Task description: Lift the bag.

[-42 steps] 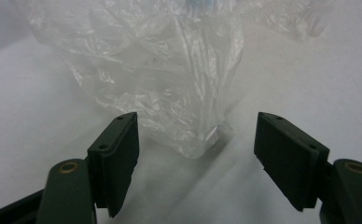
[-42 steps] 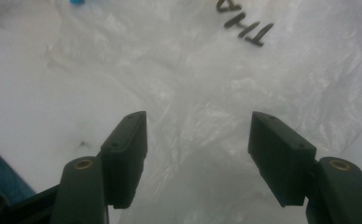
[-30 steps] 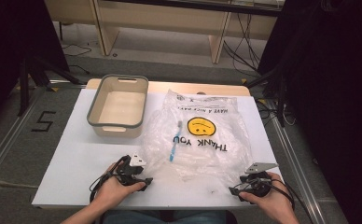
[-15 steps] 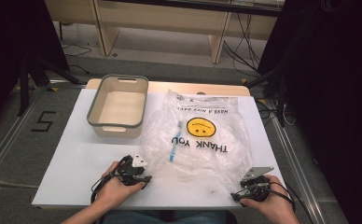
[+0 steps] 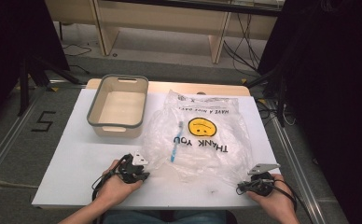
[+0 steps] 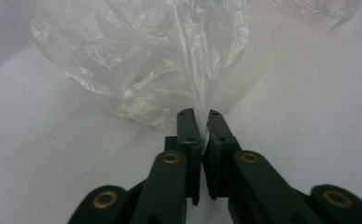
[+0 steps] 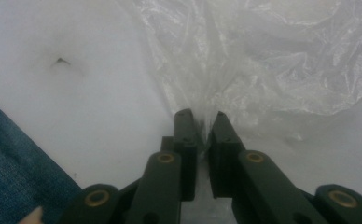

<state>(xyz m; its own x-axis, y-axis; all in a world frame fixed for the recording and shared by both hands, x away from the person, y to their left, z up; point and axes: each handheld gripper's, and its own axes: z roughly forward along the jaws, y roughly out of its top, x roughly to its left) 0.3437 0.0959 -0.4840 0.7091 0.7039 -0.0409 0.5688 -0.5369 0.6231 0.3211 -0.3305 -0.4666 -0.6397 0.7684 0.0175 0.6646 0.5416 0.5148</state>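
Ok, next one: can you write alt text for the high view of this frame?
A person's two hands each hold a tool, the left tool and the right tool, both of which have just closed on the near corners of a clear plastic bag printed with a smiley face and THANK YOU, lying on a white table. A blue toothbrush lies inside the bag; an empty beige bin sits at far left.

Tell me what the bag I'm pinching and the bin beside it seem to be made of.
The clear crinkled bag with the yellow smiley face looks like thin plastic film: see-through, glossy, creased, with a blue toothbrush visible inside. The beige rectangular bin with a grey rim looks like moulded matte plastic, probably rigid.
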